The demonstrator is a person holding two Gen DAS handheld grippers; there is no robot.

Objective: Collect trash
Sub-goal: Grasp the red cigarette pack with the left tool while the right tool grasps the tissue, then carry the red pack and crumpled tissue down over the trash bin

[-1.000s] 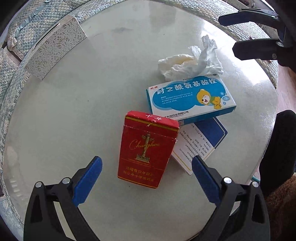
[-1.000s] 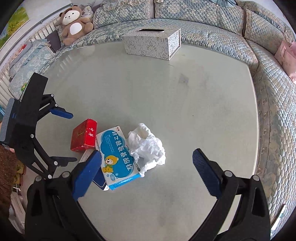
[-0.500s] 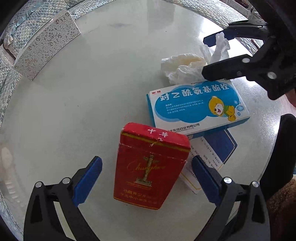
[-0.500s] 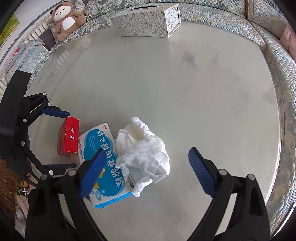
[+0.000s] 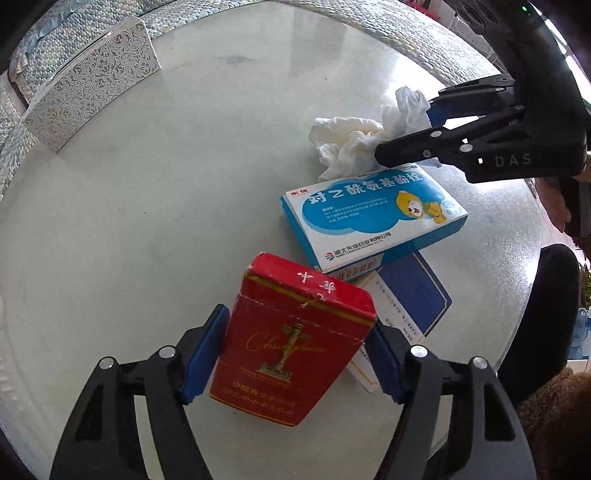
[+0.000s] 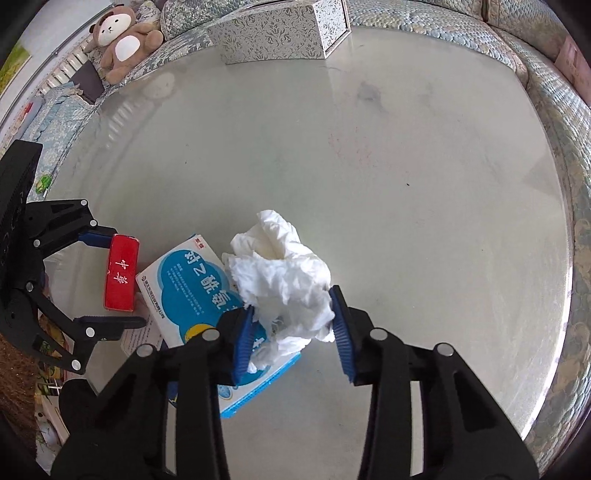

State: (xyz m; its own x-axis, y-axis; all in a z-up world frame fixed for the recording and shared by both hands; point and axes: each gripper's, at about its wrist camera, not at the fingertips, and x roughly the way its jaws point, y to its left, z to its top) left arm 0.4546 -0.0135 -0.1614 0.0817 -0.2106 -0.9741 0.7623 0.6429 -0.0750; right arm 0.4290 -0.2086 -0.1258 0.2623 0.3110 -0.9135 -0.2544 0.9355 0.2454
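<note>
A: Left gripper (image 5: pixel 295 354), condition of the jaws?

B: Closing, with the red cigarette pack (image 5: pixel 291 343) between them. Both blue ribbed pads lie against the pack's narrow sides, so the pack is clamped. It is a stiff cardboard box, upright and slightly tilted, with gold print on its face and scuffed corners on the lid.

A: Right gripper (image 6: pixel 293 328)?

B: Jaws closing as well, now fairly narrow. The crumpled white tissue (image 6: pixel 284 277) sits between them, soft and creased, pressed by both pads. Part of the wad rests on the blue and white medicine box (image 6: pixel 192 288).

A: Position of the remaining items?

B: The medicine box lies flat on the table (image 6: pixel 406 166), just beside the cigarette pack. Under its near end lies a folded paper leaflet (image 5: pixel 410 302), part navy, part white with fine print. The table is round, with a pale, glossy, faintly smudged top.

A: Anything beyond?

B: A silver patterned tissue box (image 6: pixel 280 33) at the far edge of the table, a quilted blue-grey sofa (image 6: pixel 443 22) curving round it, and a brown plush bear (image 6: pixel 122 40) on the sofa.
</note>
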